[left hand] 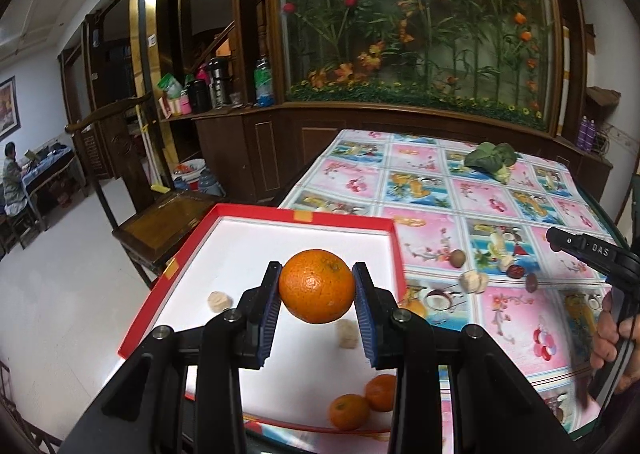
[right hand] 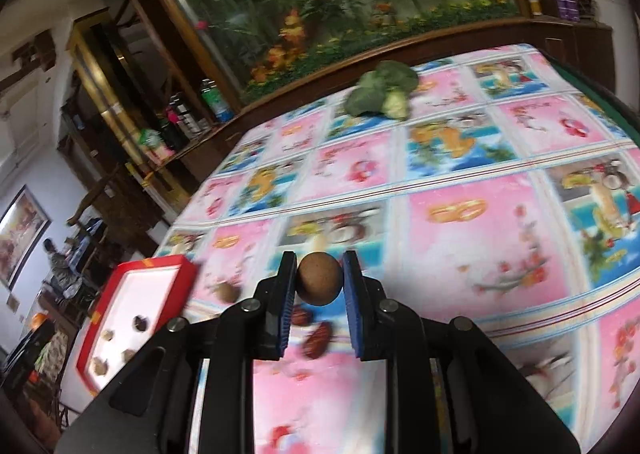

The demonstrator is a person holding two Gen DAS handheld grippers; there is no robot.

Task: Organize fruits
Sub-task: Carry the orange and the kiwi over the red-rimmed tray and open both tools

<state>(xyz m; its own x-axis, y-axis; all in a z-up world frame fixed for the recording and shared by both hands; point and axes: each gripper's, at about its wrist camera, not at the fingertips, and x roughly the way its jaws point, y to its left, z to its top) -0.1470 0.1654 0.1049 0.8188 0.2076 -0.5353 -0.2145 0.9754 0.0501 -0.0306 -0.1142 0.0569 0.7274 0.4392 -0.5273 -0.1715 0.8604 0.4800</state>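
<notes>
Left wrist view is showing your left claw (left hand: 316, 286) pinching a large round orange (left hand: 317, 286) between its blue pads, hanging over the white floor of the red-rimmed shallow box (left hand: 280, 215), where two smaller tangerines (left hand: 366, 402) and pale nut-like pieces are already lying. Your right claw (right hand: 319, 280) is gripping a small brown round fruit (right hand: 319, 280) above the flowered cloth on the worktop (right hand: 480, 221), well apart from the box. You are mid-carry; next, I judge, you are lowering the orange onto a bare patch before releasing.
</notes>
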